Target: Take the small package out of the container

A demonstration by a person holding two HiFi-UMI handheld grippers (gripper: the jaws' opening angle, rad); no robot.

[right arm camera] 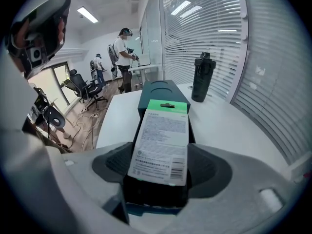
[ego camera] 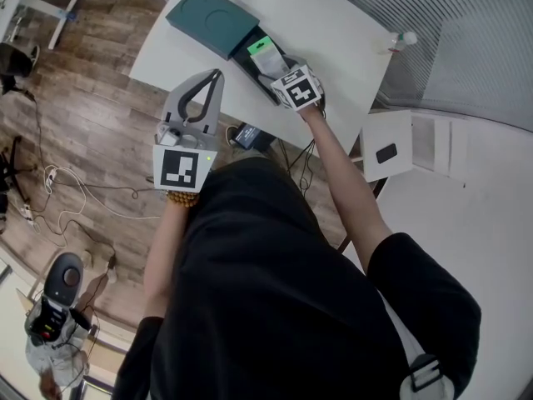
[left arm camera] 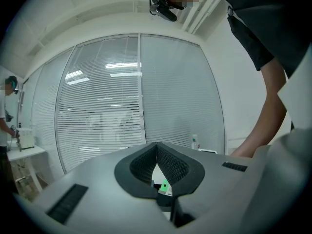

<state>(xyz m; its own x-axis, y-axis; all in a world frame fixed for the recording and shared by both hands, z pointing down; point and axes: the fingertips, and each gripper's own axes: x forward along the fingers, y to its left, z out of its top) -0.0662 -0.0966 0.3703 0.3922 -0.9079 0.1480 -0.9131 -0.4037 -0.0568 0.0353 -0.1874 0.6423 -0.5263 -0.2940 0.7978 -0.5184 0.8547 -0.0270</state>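
Observation:
On the white table (ego camera: 333, 23) lies a long black container (ego camera: 252, 67) with its dark teal lid (ego camera: 204, 19) beside it at the far end. The small package (right arm camera: 163, 140), white with a green top (ego camera: 265, 50), lies along the container. My right gripper (right arm camera: 161, 167) (ego camera: 283, 77) is at the container's near end, with its jaws closed against the package's two long edges. My left gripper (ego camera: 218, 73) hangs shut and empty over the table's near edge, left of the container. Its closed fingertips (left arm camera: 157, 144) frame a glimpse of the green package (left arm camera: 165, 185).
A black bottle (right arm camera: 202, 84) stands at the table's far end, beyond the lid. A small white bottle (ego camera: 402, 38) sits at the right edge by the window blinds. A white stool (ego camera: 387, 147) stands right of the table. Cables (ego camera: 67, 190) trail on the wood floor. People (right arm camera: 124, 52) stand far off.

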